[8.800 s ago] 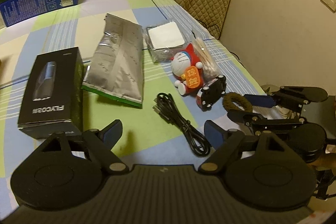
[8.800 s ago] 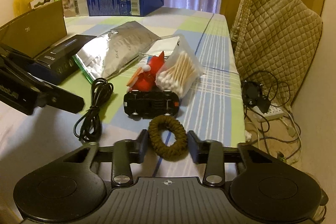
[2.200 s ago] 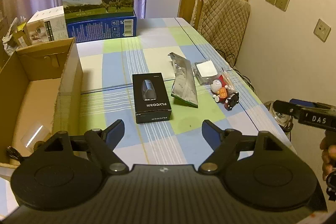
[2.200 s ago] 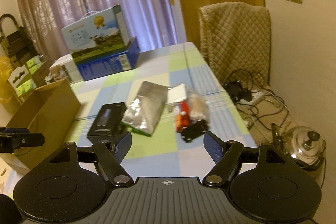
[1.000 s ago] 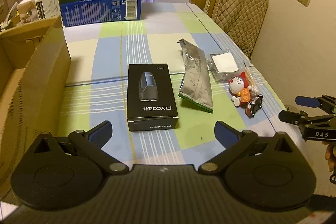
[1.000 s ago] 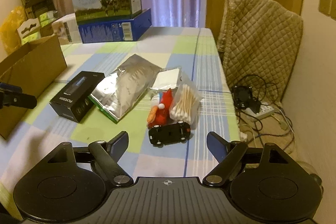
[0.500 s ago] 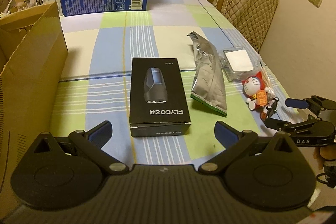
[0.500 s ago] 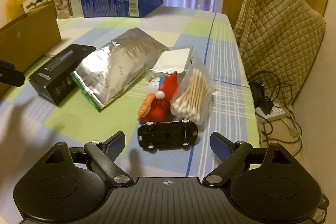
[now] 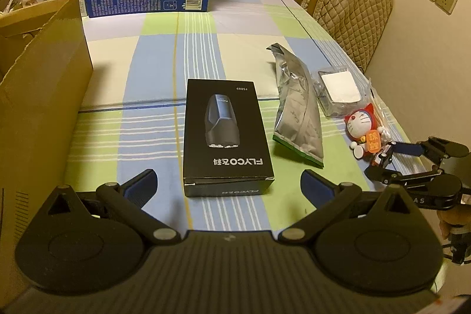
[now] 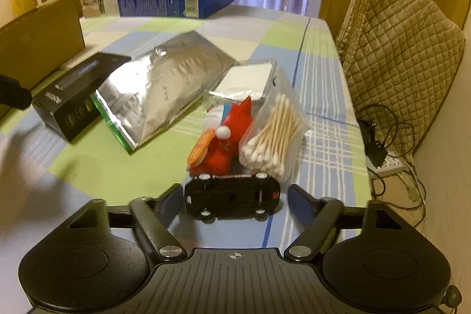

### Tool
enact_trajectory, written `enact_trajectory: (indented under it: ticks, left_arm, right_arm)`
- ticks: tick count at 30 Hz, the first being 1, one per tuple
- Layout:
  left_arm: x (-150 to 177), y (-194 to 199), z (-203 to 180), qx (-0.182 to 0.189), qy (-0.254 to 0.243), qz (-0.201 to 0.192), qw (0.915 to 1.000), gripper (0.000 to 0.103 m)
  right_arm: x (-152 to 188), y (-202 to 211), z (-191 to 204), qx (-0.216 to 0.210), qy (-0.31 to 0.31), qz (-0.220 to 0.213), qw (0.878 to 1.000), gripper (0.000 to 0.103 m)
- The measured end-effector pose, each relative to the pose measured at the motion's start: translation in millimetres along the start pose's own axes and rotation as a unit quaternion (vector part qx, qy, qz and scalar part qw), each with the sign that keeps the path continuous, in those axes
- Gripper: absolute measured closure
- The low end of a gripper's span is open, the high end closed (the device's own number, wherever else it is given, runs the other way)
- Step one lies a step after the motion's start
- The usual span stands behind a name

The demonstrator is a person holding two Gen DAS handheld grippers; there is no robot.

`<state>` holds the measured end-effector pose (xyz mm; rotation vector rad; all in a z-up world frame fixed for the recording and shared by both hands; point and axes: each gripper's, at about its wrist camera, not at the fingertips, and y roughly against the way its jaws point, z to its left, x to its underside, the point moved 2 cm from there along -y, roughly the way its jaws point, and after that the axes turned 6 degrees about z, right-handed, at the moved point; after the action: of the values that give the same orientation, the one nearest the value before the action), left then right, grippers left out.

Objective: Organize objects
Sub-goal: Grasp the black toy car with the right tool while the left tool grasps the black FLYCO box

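Toy car (image 10: 232, 194) is the next thing up, I'd say. Going left to right: cardboard box (image 9: 41, 96) on the table's left edge, black box (image 9: 226, 134) with the left gripper (image 9: 228, 184) spread wide in front of it, foil bag (image 9: 298, 116), then the car. The right gripper (image 10: 232, 199) has dropped in close this last second, fingers apart either side of it, not touching yet.

Black toy car (image 10: 232, 197) upside down, wheels up, beside red figurine (image 10: 223, 143)
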<state>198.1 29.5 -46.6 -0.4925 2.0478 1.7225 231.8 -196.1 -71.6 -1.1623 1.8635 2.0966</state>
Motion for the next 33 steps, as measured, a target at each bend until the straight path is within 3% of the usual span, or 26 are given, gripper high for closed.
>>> enact_trajectory:
  ticks: [1, 18, 24, 33]
  left_arm:
    - [0, 0, 0, 0.000, -0.001, 0.000, 1.0000, 0.001]
    - [-20, -37, -4, -0.005, -0.009, 0.010, 0.9999, 0.002]
    - [-27, -53, -8, -0.018, -0.031, 0.029, 0.9990, 0.024]
    - [5, -27, -9, -0.012, -0.050, 0.058, 0.9970, 0.024]
  right_arm:
    - [0, 1, 0, -0.003, -0.003, 0.000, 1.000, 0.039]
    - [-6, 28, 13, 0.000, -0.044, -0.009, 0.999, 0.039]
    - [-8, 33, 12, -0.012, -0.059, -0.008, 0.998, 0.039]
    - [-11, 41, 20, -0.010, -0.058, -0.011, 0.998, 0.039]
